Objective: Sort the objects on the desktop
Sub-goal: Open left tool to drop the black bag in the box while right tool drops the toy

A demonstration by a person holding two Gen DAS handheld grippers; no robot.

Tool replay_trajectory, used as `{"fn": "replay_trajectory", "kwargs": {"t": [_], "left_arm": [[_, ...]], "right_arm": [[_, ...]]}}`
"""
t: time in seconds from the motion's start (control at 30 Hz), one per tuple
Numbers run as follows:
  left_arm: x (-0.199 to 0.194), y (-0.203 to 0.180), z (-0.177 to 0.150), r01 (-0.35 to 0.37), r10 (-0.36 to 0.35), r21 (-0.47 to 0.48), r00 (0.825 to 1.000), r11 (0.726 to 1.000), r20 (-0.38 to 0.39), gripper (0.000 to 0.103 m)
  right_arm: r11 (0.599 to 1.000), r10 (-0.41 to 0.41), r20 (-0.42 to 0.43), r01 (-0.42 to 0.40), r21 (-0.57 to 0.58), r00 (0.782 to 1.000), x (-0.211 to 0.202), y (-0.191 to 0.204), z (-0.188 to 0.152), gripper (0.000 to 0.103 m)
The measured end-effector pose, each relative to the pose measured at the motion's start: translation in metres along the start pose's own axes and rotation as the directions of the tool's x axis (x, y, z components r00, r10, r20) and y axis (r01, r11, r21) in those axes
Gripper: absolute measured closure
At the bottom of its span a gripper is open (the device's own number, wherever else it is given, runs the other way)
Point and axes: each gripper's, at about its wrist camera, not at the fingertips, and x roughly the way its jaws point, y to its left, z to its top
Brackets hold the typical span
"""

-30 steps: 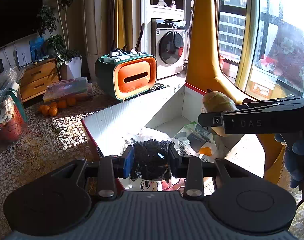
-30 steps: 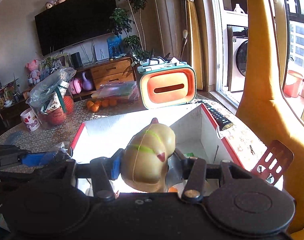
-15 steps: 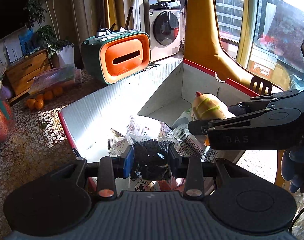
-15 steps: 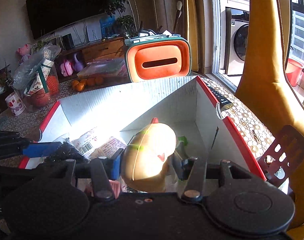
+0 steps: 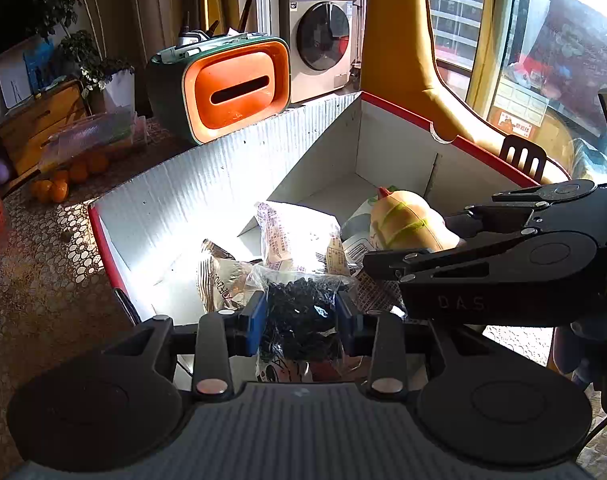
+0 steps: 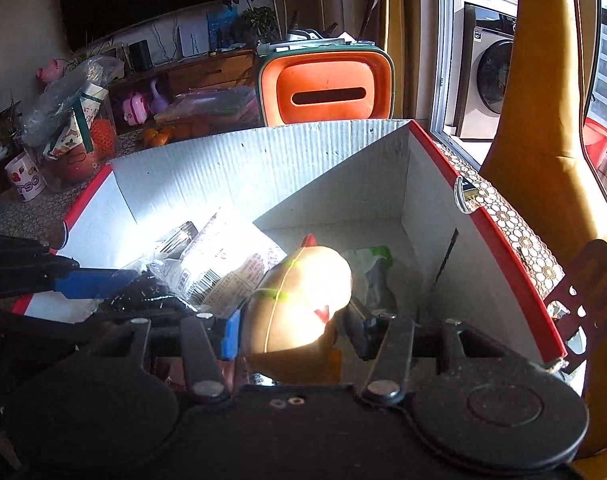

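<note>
Box (image 5: 231,184) with white corrugated walls and a red rim is sitting on the bench (image 5: 35,280), and both hand-held grippers are hanging right over it.

Left hand-held gripper (image 5: 299,312) is clamped on a clear bag of little black bits (image 5: 299,308), blue pads pressing in from both sides. The bag is held over the near end of the box, above the packets already in there.

Right hand-held gripper (image 6: 291,328) has a cream toy chicken (image 6: 299,296) with a red comb and beak and a thin green band between its jaws. Those jaws have just been opening a bit. From the right wrist view the blue pad on the left looks like it's against the toy, but on the right side there seems to be a small gap, so I can't really tell if it's still gripped or already let go. From the left wrist view you can see the chicken (image 5: 407,220) low inside the box, over a green-and-white packet (image 6: 371,268).

Also in the box: a white printed snack packet (image 5: 295,236) and a silvery one (image 5: 223,276) next to it, both in a patch of bright sun.

Behind the box there's a green and orange tissue holder (image 5: 223,88), and some oranges (image 5: 63,180) off to the left on the bench. A brown slotted spatula (image 6: 591,292) lies just outside the box's right wall.
</note>
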Motion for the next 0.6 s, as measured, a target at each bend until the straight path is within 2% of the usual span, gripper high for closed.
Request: {"fn": "replay_trajectory", "kwargs": {"t": [0.13, 0.23, 0.27, 0.3, 0.37, 0.6], "left_arm": [[-0.003, 0.001, -0.001, 0.013, -0.013, -0.009, 1.0, 1.0, 0.01, 0.067], [-0.008, 0.002, -0.002, 0.028, -0.027, -0.018, 0.999, 0.999, 0.03, 0.063], [-0.011, 0.002, -0.002, 0.024, -0.023, -0.018, 0.999, 1.0, 0.037, 0.056], [-0.013, 0.002, -0.003, 0.019, -0.018, -0.02, 0.999, 1.0, 0.045, 0.042], [-0.02, 0.003, -0.005, 0.024, -0.022, -0.025, 0.997, 0.999, 0.069, 0.035], [-0.042, 0.005, -0.008, 0.011, -0.007, -0.036, 0.995, 0.999, 0.099, 0.035]], "right_arm": [[1.0, 0.002, -0.004, -0.002, -0.002, 1.0, -0.001, -0.001, 0.0, 0.049], [1.0, -0.007, 0.007, 0.007, -0.002, 1.0, -0.004, -0.002, 0.001, 0.039], [1.0, -0.007, 0.013, 0.007, 0.002, 1.0, -0.006, -0.004, 0.001, 0.039], [1.0, -0.005, 0.018, 0.005, 0.007, 1.0, -0.008, -0.005, 0.001, 0.039], [1.0, -0.013, 0.022, 0.013, 0.012, 1.0, -0.012, -0.007, 0.001, 0.039], [1.0, -0.015, 0.04, 0.014, 0.013, 0.999, -0.031, -0.007, 0.002, 0.036]]}}
